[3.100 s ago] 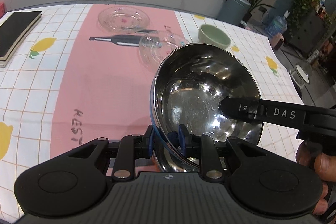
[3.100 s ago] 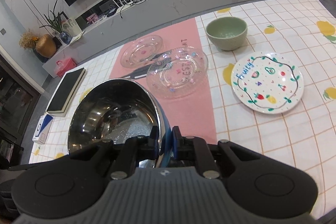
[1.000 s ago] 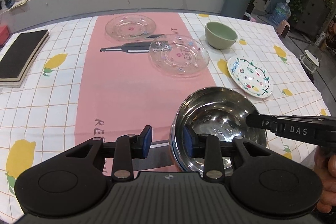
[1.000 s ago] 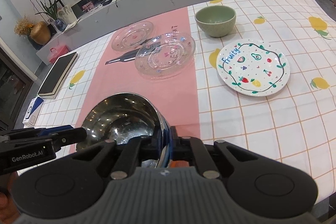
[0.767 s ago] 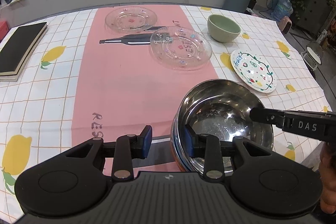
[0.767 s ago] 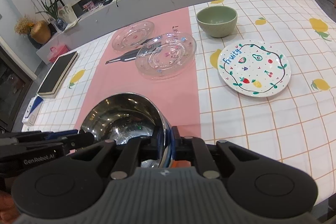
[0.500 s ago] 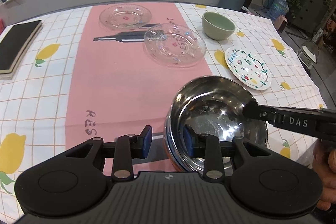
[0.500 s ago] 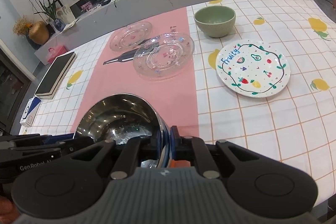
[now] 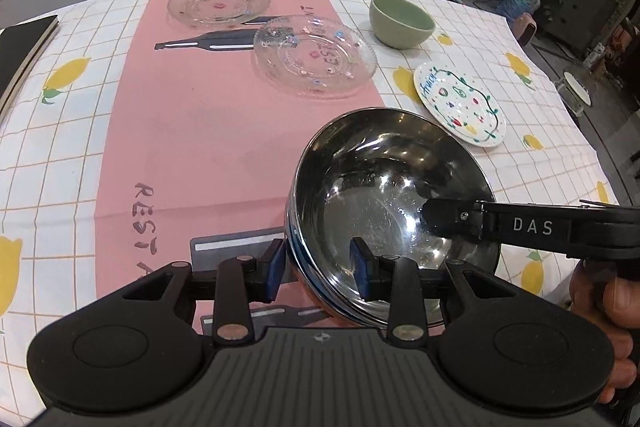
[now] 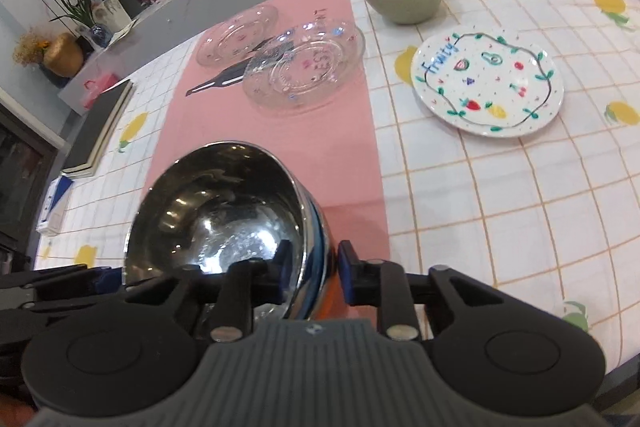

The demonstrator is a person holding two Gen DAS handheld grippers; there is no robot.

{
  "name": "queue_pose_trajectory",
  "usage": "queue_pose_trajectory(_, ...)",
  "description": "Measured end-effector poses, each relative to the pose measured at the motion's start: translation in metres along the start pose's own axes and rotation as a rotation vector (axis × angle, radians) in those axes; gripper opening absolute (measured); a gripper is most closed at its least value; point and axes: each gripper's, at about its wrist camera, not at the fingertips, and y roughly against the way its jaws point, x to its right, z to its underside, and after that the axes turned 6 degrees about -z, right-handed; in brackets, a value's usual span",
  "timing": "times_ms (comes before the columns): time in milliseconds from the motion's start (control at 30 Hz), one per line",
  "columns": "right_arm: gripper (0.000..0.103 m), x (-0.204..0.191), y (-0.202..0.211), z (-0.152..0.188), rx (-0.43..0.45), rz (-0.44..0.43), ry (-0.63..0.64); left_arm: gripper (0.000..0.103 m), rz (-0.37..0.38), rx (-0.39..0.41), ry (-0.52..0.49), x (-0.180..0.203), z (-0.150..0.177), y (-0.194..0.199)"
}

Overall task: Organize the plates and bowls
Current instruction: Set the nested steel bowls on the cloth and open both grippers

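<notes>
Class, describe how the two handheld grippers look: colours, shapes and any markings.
Both are matte black, with a ribbed grey centre and two round lobes. The left gripper and right gripper have blue pads. One finger reads "DAS" in white.

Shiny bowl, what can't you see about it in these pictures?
- Left wrist view: the left gripper hides the steel bowl at its near underside, so what it sits on is unclear.
- Right wrist view: the right gripper covers its near wall; the orange bit beneath can't be identified.
</notes>
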Motion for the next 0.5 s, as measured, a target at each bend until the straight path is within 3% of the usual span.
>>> queue_pose_trajectory(500,0.018,0.0015,-0.0058,-0.0097,0.039,0.035,-0.027,0.038,0.027,0.051,0.083,-0.0082,-0.0092,-0.0091)
